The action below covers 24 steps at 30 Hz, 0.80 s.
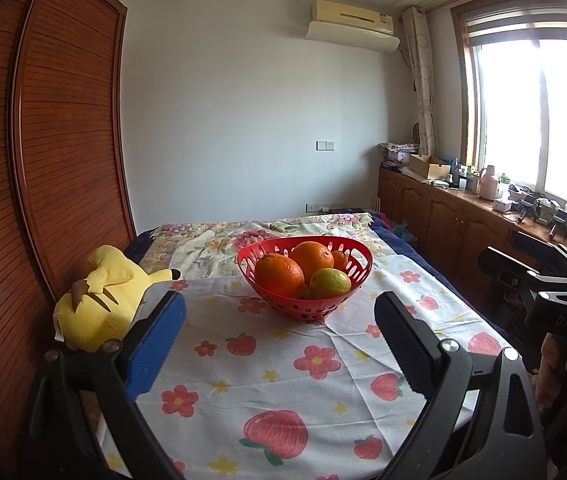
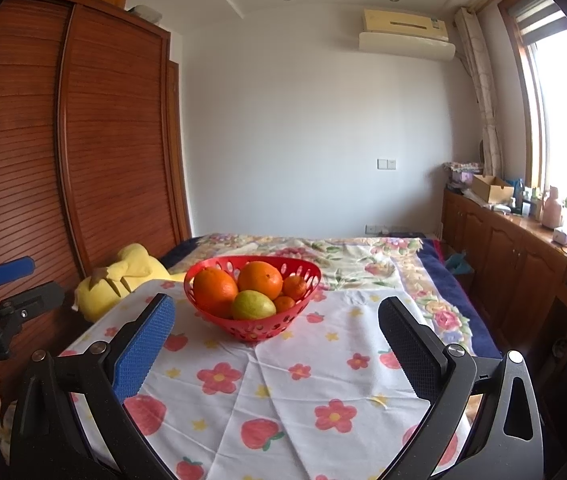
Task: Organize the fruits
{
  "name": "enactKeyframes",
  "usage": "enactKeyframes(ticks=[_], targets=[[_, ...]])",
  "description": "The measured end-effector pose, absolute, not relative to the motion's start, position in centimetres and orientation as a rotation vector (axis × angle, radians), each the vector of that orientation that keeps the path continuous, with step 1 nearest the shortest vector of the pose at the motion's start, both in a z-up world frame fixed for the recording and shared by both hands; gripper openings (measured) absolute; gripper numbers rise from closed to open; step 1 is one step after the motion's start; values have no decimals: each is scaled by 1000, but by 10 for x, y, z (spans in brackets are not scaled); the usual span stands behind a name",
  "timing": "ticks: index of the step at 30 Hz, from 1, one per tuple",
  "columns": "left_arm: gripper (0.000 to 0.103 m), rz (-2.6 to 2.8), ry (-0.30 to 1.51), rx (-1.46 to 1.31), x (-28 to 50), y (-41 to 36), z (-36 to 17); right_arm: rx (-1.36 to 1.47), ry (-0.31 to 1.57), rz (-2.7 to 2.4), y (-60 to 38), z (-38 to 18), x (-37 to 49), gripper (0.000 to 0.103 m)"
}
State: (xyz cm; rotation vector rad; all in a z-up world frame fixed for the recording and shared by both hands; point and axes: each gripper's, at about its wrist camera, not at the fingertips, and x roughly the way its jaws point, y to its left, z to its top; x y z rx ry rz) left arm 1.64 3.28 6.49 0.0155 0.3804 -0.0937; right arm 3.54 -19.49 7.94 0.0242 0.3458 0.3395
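A red perforated basket point(image 1: 357, 268) point(image 2: 311, 280) stands on the strawberry-print cloth point(image 1: 267, 376) point(image 2: 283, 392). Inside lie two large oranges point(image 1: 279, 274) point(image 2: 214, 290), a yellow-green fruit point(image 1: 329, 282) point(image 2: 252, 305) and small tangerines point(image 2: 294, 286). My left gripper point(image 1: 279, 312) hangs open in front of the basket, nothing between its fingers. My right gripper point(image 2: 277, 316) is open too, just short of the basket, holding nothing. The other gripper shows at each view's edge, held by a hand.
A yellow plush toy point(image 1: 99, 296) point(image 2: 123, 280) lies at the cloth's left edge against the wooden wardrobe point(image 1: 63, 140). A floral bedspread point(image 2: 363, 256) stretches behind the basket. A cluttered wooden cabinet point(image 2: 523, 248) runs along the right under the window.
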Motion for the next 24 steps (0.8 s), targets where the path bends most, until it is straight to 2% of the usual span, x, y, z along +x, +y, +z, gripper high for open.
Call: enactKeyframes(ticks=[24], targets=[[96, -93, 365, 17, 15, 35, 73, 24, 345, 339, -195, 80, 34, 103]])
